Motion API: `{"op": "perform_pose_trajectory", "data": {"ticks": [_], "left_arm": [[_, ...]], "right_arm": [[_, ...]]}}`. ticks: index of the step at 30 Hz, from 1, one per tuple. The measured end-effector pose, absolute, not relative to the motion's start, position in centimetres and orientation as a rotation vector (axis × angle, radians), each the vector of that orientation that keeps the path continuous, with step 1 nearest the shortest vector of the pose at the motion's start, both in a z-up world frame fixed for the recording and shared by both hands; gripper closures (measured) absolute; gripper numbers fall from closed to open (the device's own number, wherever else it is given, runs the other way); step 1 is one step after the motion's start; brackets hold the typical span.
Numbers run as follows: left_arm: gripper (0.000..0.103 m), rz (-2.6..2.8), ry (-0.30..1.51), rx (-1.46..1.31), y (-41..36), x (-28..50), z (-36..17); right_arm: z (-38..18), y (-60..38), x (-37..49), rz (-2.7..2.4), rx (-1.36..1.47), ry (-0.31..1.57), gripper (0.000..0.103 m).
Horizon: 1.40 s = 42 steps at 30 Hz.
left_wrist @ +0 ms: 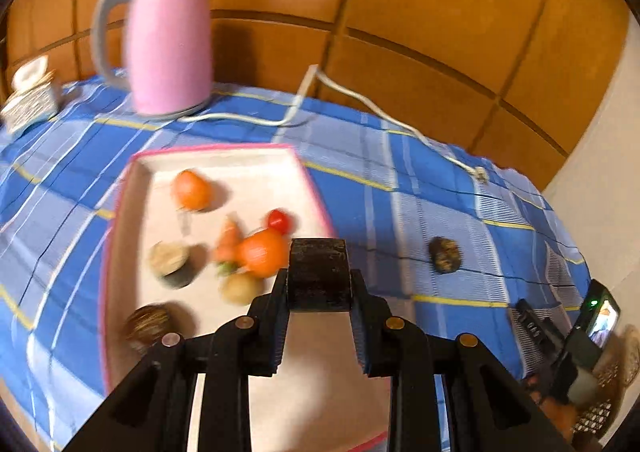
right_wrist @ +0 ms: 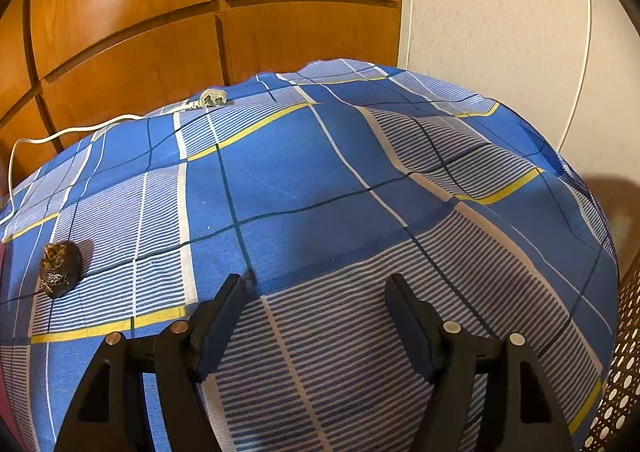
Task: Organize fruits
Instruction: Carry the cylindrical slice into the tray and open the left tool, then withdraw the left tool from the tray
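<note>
Dark block (left_wrist: 319, 274) clamped in left hand-held gripper (left_wrist: 319, 294), pads pressed on its two flat sides, carried over near edge of tray (left_wrist: 120, 220). Looks stiff, blocky, probably light; flat faces suit a pinch across the narrow width, as now. Long axis hard to judge from this angle; top face points away toward 12 o'clock. Exact kind of fruit not clear. Right hand-held gripper (right_wrist: 316, 316) released, jaws wide apart, nothing between them, hovering over blue checked cloth (right_wrist: 300, 172) on table. Lone dark fruit (left_wrist: 445, 255) outside tray, at 3 o'clock from the block, resting on cloth; in right view at 9 o'clock, well apart from the jaws. Rough, rounded, fibrous crown turned toward 12 o'clock, long axis roughly upright in that view; likely firm and light, best pinched across the middle, below the crown. Inside tray: two oranges (left_wrist: 262, 252), tomato (left_wrist: 279, 221), carrot (left_wrist: 228, 242), pale round fruit (left_wrist: 241, 288), all blurred. Pink kettle (left_wrist: 170, 40) at 11 o'clock beyond tray, cord (left_wrist: 376, 110) trailing toward 2 o'clock.
</note>
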State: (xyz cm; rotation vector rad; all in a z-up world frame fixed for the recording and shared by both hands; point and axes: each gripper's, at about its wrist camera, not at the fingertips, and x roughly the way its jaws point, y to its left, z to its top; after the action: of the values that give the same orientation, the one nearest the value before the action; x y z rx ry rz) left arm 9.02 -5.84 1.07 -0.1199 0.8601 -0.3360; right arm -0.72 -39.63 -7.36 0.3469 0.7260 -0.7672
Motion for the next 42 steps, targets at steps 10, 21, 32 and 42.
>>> {"op": "perform_pose_trajectory", "data": {"ticks": [10, 21, 32, 42], "left_arm": [[0.075, -0.273, 0.895, -0.170, -1.2, 7.6, -1.6], [0.064, -0.248, 0.895, -0.192, -0.2, 6.9, -3.5], [0.034, -0.226, 0.784, -0.197, 0.7, 5.0, -1.8], [0.019, -0.082, 0.757, -0.252, 4.2, 4.0, -1.7]], "right_arm": [[-7.3, -39.6, -0.5, -0.767, 0.340, 0.731, 0.030], [-7.3, -39.6, -0.5, -0.768, 0.329, 0.736, 0.030], [-7.3, -39.6, -0.4, -0.770, 0.325, 0.739, 0.030], [-7.2, -39.7, -0.6, -0.769, 0.320, 0.744, 0.030]]}}
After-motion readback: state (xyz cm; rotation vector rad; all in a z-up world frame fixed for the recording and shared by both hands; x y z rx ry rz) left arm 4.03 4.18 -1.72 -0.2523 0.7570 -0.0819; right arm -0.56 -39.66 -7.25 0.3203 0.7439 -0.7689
